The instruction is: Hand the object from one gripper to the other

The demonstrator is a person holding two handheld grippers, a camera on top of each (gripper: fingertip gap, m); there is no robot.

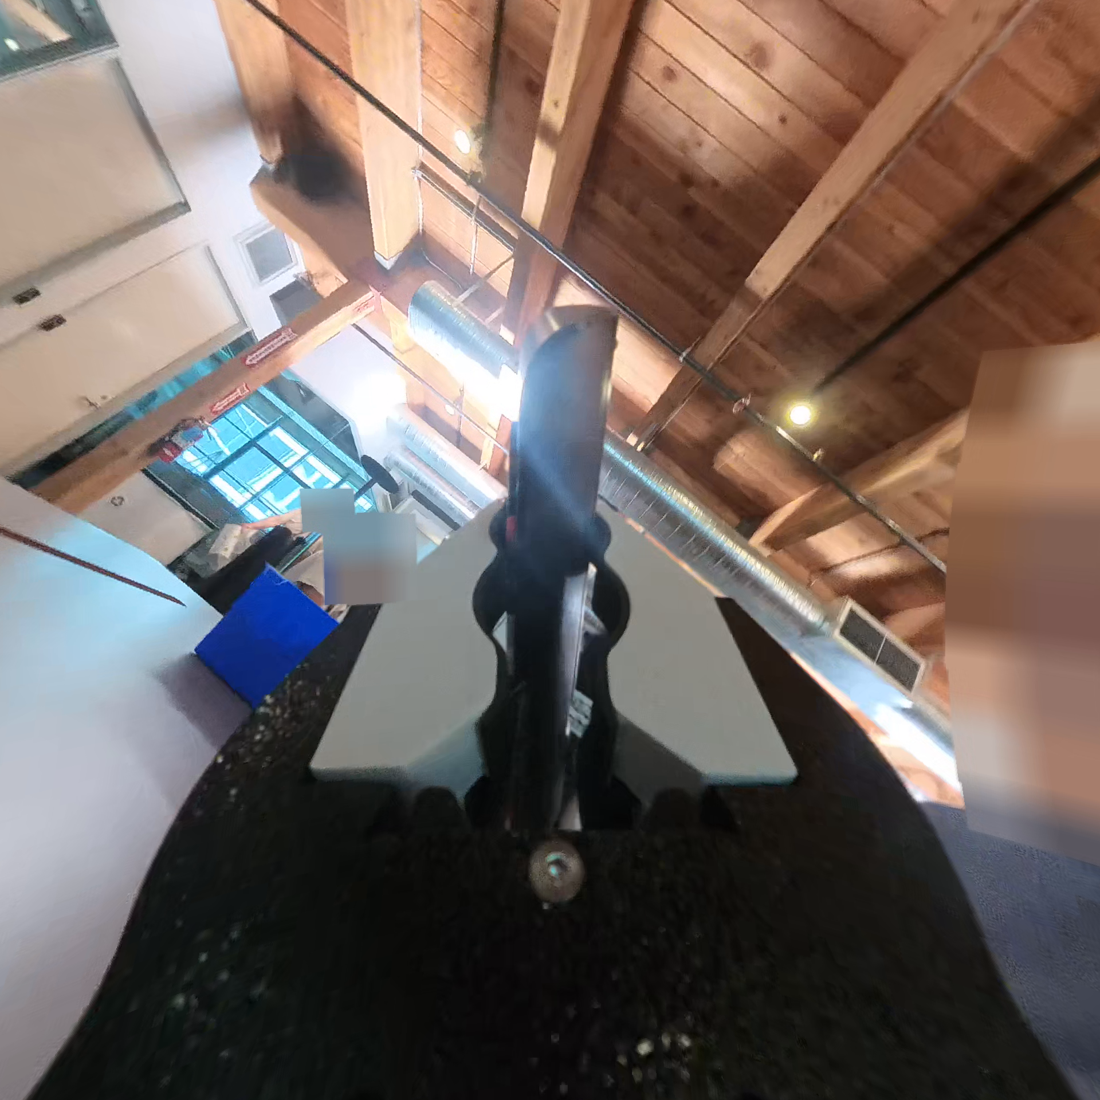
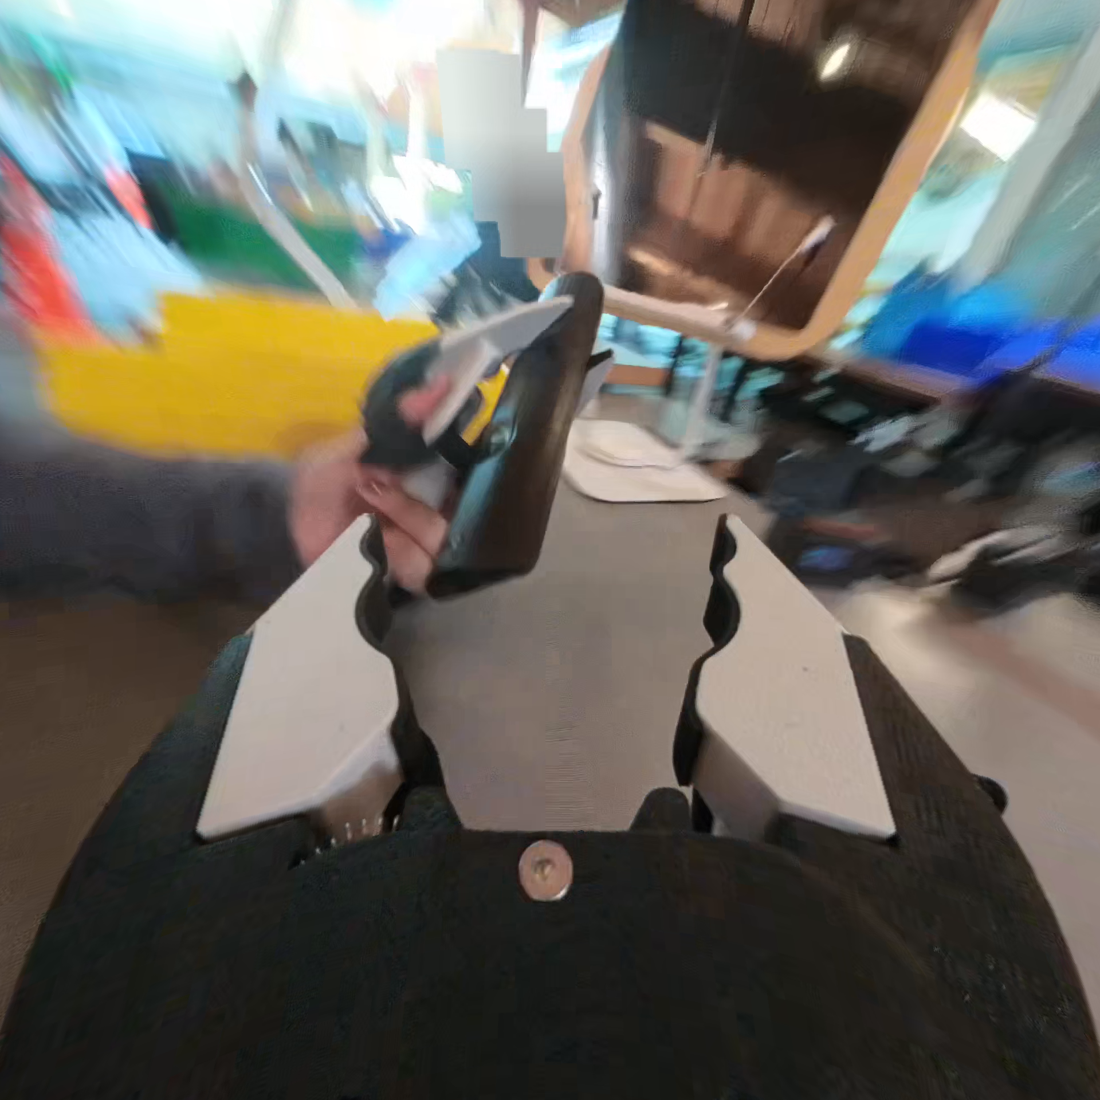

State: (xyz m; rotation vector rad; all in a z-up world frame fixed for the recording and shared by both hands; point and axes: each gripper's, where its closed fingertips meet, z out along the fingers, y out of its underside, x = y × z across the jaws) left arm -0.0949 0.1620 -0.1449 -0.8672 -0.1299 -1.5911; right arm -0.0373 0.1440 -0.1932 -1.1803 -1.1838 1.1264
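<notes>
Your left gripper (image 1: pixel 550 571) clamps the black object (image 1: pixel 559 452); only the right view shows your right gripper (image 2: pixel 544 571) gaping wide (blurred surroundings).

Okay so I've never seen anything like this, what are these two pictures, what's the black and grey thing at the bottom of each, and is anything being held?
Each picture comes from a camera mounted on a handheld two-finger gripper, looking along its fingers. In the left wrist view, the left gripper points toward a wooden ceiling, shut on a long black object. In the blurry right wrist view, the right gripper is open and empty; ahead, the same object sits in the other gripper, held by a person's hand. No surface is clearly visible.
</notes>
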